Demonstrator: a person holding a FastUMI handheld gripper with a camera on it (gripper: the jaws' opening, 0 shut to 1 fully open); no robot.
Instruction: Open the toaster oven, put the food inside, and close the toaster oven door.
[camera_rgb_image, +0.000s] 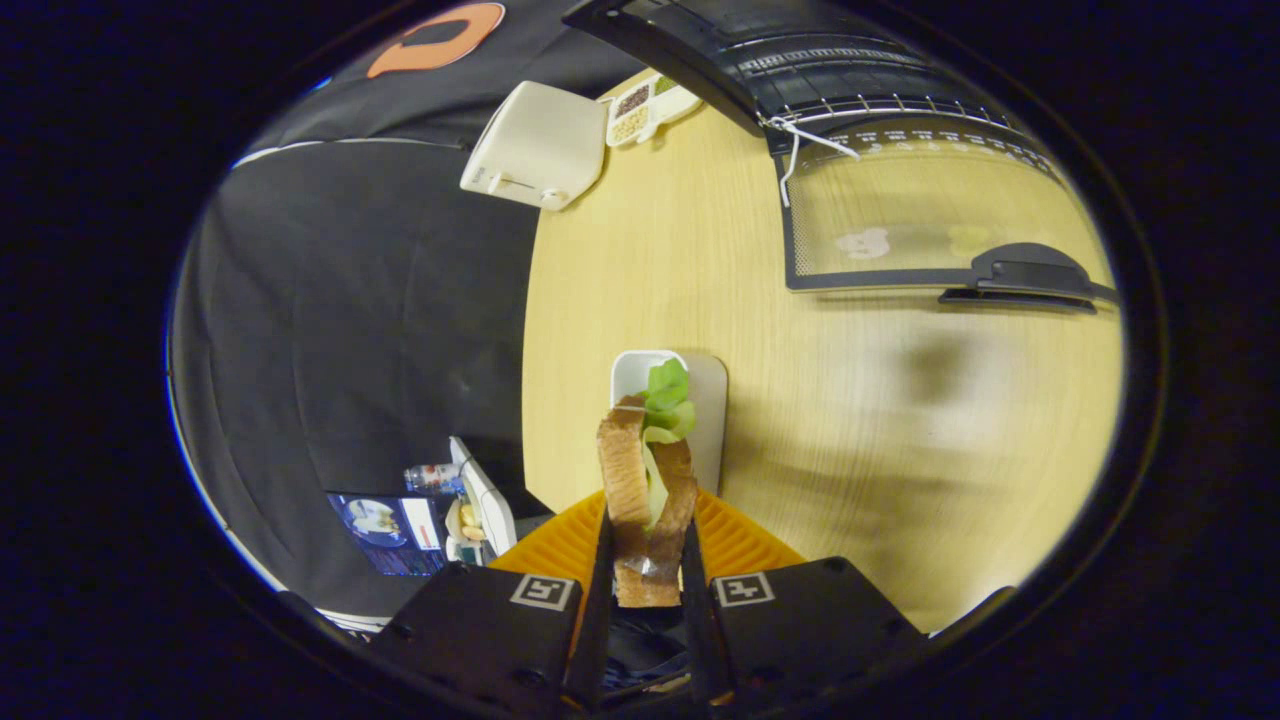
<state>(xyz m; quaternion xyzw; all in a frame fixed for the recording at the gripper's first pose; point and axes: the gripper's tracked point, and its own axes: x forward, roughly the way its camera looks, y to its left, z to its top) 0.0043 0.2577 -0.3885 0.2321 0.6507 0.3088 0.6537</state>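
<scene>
so the gripper (648, 580) has its two fingers pinched in on a sandwich (648, 490), one on each bread slice, with lettuce poking out the top. it's held up off the table, standing on edge between the fingers. right under it there's an orange ridged plate (735, 540), and just beyond that a white rectangular tray (700, 400) on the wooden table (680, 250).

further out, past the fingers and off to one side, the toaster oven (850, 80) has its glass door (920, 225) already dropped flat open, handle (1025, 272) facing this way, and you can see the wire rack (880, 105) just inside. at the far end of the table there's a white box thing (535, 145) and a little compartment tray with grains (650, 105).

so my read: opening is done, the food looks picked up, what's left is carrying it well across to the rack, letting go, then shutting the door. still a fair gap between sandwich and oven.
</scene>
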